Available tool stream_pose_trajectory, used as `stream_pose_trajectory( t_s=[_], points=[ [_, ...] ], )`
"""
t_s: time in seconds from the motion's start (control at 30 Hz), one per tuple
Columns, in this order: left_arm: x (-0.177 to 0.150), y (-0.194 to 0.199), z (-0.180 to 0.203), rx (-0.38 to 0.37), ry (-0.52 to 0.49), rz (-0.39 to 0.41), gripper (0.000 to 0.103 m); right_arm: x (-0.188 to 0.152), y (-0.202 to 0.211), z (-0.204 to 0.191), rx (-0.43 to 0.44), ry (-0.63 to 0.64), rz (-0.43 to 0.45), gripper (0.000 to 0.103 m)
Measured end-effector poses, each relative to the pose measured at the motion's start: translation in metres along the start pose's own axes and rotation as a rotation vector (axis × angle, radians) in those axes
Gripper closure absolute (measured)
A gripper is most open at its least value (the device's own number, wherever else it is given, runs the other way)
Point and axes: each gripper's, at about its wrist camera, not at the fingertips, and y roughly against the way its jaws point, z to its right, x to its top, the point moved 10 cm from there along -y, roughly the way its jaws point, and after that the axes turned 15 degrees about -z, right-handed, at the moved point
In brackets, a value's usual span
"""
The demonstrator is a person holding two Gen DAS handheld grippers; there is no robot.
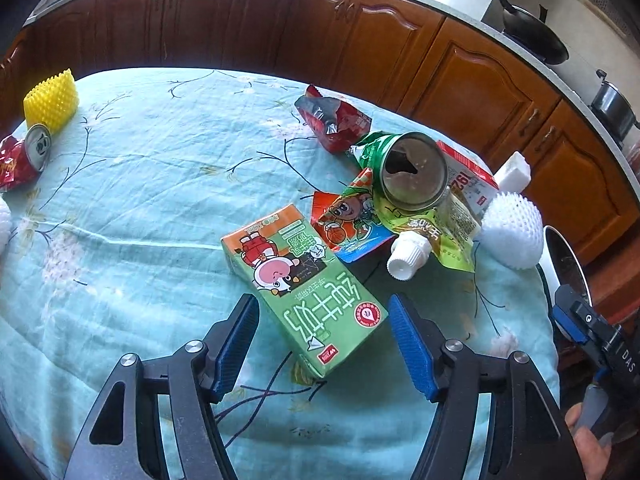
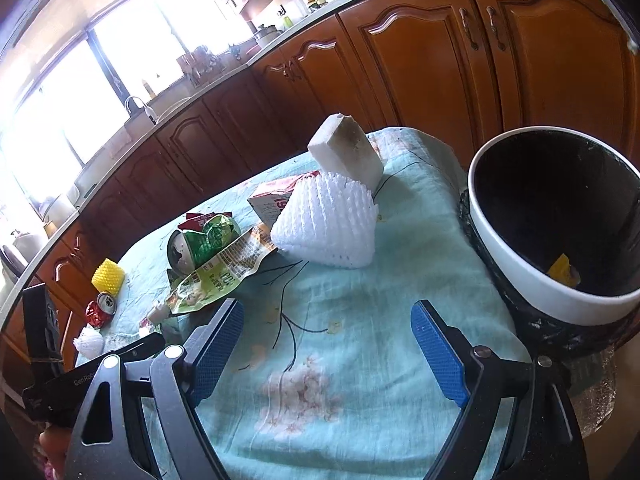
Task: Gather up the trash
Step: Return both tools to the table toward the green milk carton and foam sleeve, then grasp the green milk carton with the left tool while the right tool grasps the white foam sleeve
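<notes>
While both jaws gape, left gripper (image 1: pixel 320 344) straddles green carton (image 1: pixel 304 288); wrappers (image 1: pixel 400 216), can (image 1: pixel 414 172) crowd two o'clock; bin (image 2: pixel 520 256) beside right gripper (image 2: pixel 328 344).

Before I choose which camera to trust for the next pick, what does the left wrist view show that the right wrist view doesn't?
Only the left wrist view shows the green milk carton lying between the open left gripper, and the red snack wrapper. Only the right wrist view shows the inside of the trash bin, with a yellow scrap in it, and the open right gripper. Both show the white foam net and crushed green can.
</notes>
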Motion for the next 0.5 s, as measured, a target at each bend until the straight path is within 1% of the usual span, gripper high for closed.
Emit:
stream_pose_trajectory(
  t_s=[0.07, 0.13, 0.23, 0.3, 0.37, 0.43, 0.47, 0.5],
  points=[
    [0.007, -0.008, 0.000, -0.001, 0.009, -0.007, 0.032, 0.009, -0.006, 0.001, -0.010, 0.005, -0.001, 0.016],
    [0.012, -0.013, -0.002, 0.011, 0.007, 0.000, 0.032, 0.018, -0.013, 0.002, -0.021, 0.010, -0.004, 0.016],
    [0.017, -0.013, -0.002, 0.027, -0.027, 0.024, 0.037, 0.032, -0.024, 0.003, -0.040, 0.022, -0.011, 0.016],
    [0.016, -0.012, -0.001, 0.028, -0.059, 0.040, 0.046, 0.039, -0.032, 0.005, -0.058, 0.029, -0.018, 0.017],
    [0.016, -0.010, -0.001, 0.024, -0.090, 0.048, 0.048, 0.044, -0.039, 0.008, -0.056, 0.028, -0.027, 0.026],
    [0.013, -0.010, -0.003, 0.012, -0.108, 0.052, 0.049, 0.045, -0.042, 0.010, -0.058, 0.028, -0.037, 0.056],
    [0.012, -0.008, -0.004, 0.008, -0.113, 0.062, 0.057, 0.045, -0.042, 0.011, -0.064, 0.028, -0.035, 0.063],
    [0.012, -0.005, -0.005, 0.011, -0.120, 0.077, 0.069, 0.044, -0.041, 0.011, -0.066, 0.030, -0.030, 0.074]
  ],
)
